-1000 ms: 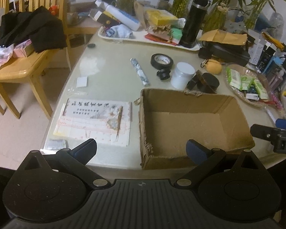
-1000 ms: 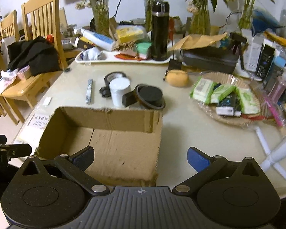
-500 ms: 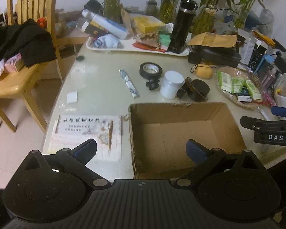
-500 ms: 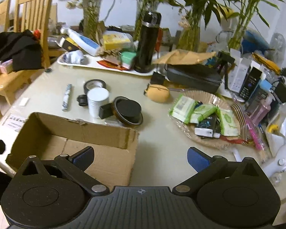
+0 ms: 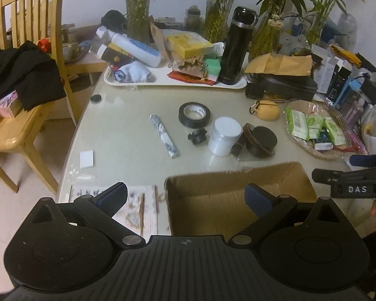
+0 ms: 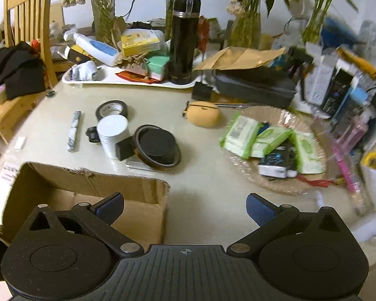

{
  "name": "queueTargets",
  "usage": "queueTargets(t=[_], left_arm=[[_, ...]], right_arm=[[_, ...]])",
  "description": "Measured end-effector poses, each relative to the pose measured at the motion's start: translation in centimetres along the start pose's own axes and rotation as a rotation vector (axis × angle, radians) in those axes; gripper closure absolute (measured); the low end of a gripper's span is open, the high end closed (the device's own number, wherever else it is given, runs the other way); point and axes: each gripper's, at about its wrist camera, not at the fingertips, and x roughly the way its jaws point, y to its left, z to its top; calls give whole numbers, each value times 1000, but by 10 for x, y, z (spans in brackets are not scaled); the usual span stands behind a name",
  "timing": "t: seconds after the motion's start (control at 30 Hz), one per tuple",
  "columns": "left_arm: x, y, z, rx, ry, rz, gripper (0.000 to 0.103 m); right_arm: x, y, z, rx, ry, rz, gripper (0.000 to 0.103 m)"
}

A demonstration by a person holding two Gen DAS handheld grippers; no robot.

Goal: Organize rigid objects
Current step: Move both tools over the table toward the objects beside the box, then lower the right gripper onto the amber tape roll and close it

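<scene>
1. Looking along our left gripper (image 5: pixel 185 197), we see its ribbed blue pads spread wide with nothing between them; our right gripper (image 6: pixel 184 209) is parted just the same and empty.
2. Just beyond the fingers sits the open brown corrugated cardboard box (image 5: pixel 238 190), its torn rim ragged, its inside bare, on the glossy pale tabletop (image 5: pixel 127 115).
3. Left of the box lies a flat printed paper sheet (image 5: pixel 137 208) with a thin brown stick resting on it.
4. Past the box's far wall we find a cluster: a squat white cylindrical plastic jar (image 5: pixel 224 135), a round black disc in a brown ring (image 5: pixel 262 141) touching a small black cube, and a little black knobby part (image 5: pixel 197 136).
5. Farther left lies a slim marbled grey-white stick (image 5: pixel 164 135), with a glossy black tape roll (image 5: pixel 194 114) behind it.
6. To the right rests a woven shallow basket (image 6: pixel 278 185) of green wipe packs.
7. Farthest stands a tall smooth black flask (image 5: pixel 238 46) on a white tray (image 5: pixel 163 81).
</scene>
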Motion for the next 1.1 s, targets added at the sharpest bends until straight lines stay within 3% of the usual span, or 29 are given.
queueTargets(t=[0.3, 0.5, 0.83, 1.1], left_arm=[[24, -9, 22, 27, -6, 13, 1], [37, -11, 35, 22, -3, 13, 1], [60, -8, 47, 25, -1, 16, 1], [66, 6, 48, -38, 9, -9, 1]], right_arm=[[16, -5, 19, 49, 23, 117, 0], [29, -7, 32, 68, 34, 150, 0], [57, 3, 50, -10, 36, 182, 0], [89, 0, 62, -29, 45, 231, 0]])
